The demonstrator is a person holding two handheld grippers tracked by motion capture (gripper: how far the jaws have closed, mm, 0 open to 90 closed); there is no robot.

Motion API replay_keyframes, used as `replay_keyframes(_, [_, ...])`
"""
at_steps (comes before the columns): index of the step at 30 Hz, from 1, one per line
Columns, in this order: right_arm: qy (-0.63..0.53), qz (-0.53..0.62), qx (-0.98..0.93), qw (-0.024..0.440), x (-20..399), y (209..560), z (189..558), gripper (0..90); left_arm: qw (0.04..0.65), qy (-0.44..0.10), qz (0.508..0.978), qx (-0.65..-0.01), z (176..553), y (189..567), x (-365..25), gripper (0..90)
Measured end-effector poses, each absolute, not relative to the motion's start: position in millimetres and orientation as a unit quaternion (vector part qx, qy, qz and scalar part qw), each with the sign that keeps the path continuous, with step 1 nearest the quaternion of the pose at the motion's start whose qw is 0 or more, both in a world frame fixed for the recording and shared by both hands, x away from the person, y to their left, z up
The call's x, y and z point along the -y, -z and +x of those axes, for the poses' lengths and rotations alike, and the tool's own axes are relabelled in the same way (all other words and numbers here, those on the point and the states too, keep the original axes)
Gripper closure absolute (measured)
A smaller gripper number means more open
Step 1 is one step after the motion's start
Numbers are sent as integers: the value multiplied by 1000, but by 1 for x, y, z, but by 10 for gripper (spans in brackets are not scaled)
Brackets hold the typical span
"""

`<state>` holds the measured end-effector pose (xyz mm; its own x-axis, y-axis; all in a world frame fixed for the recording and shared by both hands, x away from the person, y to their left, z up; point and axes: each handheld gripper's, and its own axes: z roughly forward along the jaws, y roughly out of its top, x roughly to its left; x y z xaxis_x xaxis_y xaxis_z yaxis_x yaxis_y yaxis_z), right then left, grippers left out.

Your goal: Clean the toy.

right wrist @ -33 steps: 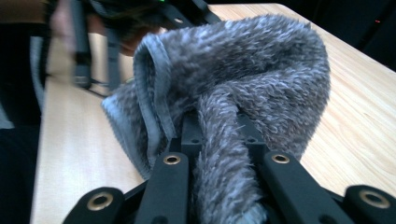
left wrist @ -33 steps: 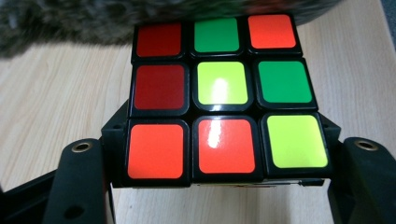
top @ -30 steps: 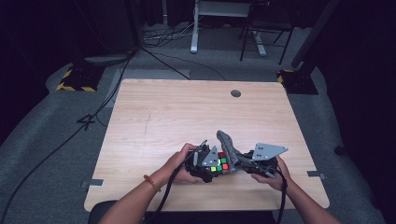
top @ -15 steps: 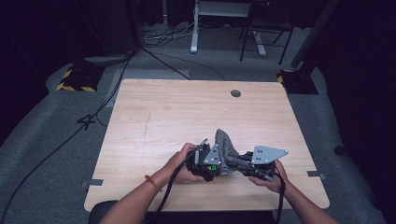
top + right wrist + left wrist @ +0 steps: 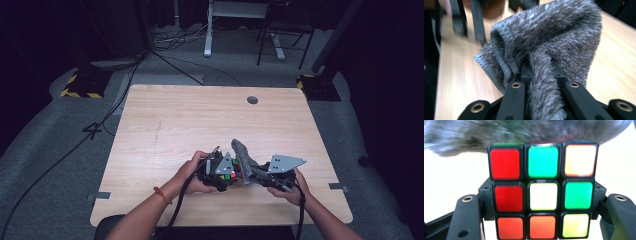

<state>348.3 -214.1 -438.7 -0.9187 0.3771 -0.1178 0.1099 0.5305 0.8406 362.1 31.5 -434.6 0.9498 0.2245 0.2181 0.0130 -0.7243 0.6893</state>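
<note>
My left gripper (image 5: pixel 220 172) is shut on a Rubik's cube (image 5: pixel 542 191), its black jaws clamping the cube's two sides; red, green, orange and white stickers face the left gripper view. A grey fluffy cloth (image 5: pixel 549 42) is pinched in my right gripper (image 5: pixel 544 87), which is shut on it, with a fold running down between the jaws. In the high view the cloth (image 5: pixel 245 157) stands up between the two hands, against the cube (image 5: pixel 228 175), near the table's front edge. The blurred cloth (image 5: pixel 524 132) lies across the top of the cube in the left gripper view.
The wooden table (image 5: pixel 200 120) has a round cable hole (image 5: pixel 252 100) at its far side. Cables (image 5: pixel 115 115) trail over the grey floor to the left. A desk frame (image 5: pixel 235 20) and chair legs stand beyond the table.
The cloth has swung from lying over toward the cube to standing more upright between the grippers. Both hands stay in nearly the same spot.
</note>
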Motion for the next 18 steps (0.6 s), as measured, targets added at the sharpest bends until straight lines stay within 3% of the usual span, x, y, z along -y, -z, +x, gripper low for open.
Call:
replay_keyframes(7, [-445, 150, -873, 129, 216, 447, 353, 784, 400, -140, 903, -66, 364, 425, -42, 334])
replay_keyframes(12, [-504, 143, -847, 88, 222, 447, 355, 782, 412, -133, 899, -66, 363, 426, -41, 333])
replay_keyframes(18, [-528, 122, -835, 94, 222, 440, 351, 783, 409, -117, 902, -69, 365, 428, -42, 330])
